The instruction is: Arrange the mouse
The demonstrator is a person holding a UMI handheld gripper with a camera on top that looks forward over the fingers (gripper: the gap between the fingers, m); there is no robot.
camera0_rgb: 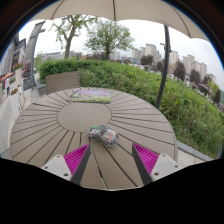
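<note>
A small grey mouse (102, 134) lies on the round slatted wooden table (50, 125), just ahead of my fingers and roughly centred between them. My gripper (111, 158) stands open, its magenta pads (75, 157) spread wide with only bare table slats between them. The mouse sits beyond the fingertips, apart from both. A flat rectangular mat (92, 97) with a green edge lies at the far side of the table.
A bench (60, 81) stands beyond the table at the left. A parasol pole (164, 65) rises at the right, past the table's rim. A hedge (150, 85), trees and buildings lie behind. The table's edge curves round on both sides.
</note>
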